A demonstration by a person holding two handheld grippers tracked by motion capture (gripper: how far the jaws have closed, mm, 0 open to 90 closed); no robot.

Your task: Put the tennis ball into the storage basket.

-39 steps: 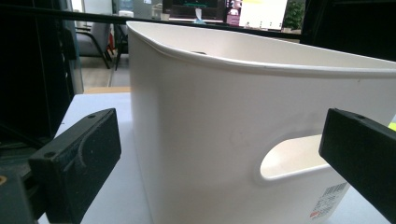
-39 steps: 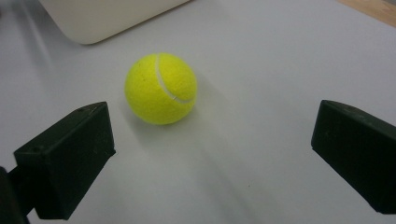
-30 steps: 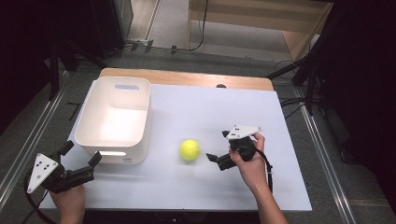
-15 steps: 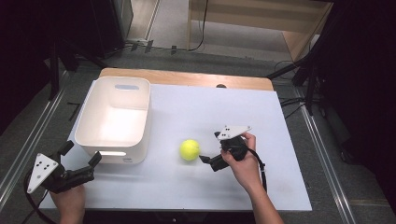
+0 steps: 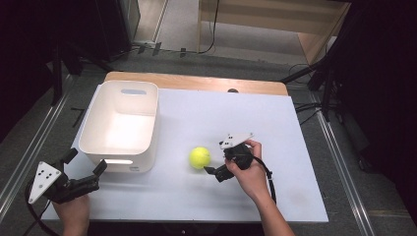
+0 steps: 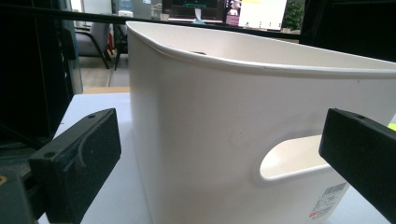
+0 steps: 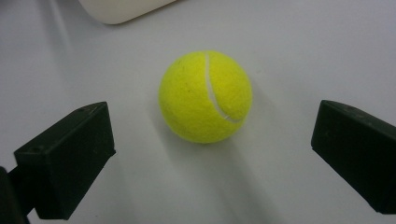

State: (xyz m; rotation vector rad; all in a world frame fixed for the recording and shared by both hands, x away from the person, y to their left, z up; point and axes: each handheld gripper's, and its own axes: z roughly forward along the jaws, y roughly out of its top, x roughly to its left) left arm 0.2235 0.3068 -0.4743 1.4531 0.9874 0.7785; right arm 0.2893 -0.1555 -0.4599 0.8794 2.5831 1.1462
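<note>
Just ahead of the right gripper (image 5: pixel 212 171), which has closed in with jaws wide, lies the tennis ball (image 5: pixel 200 157), so a grasp looks imminent; the left gripper (image 5: pixel 84 173) waits wide by the white bin (image 5: pixel 147 132).

Each hand holds a black gripper: the left gripper (image 5: pixel 83 169) and right gripper (image 5: pixel 212 169) both carry a pale grey three-cornered plate with dark dots on top and a black cable trailing behind. Their jaws are blocky, matte black, with small screw holes. Both forearms are bare.
</note>
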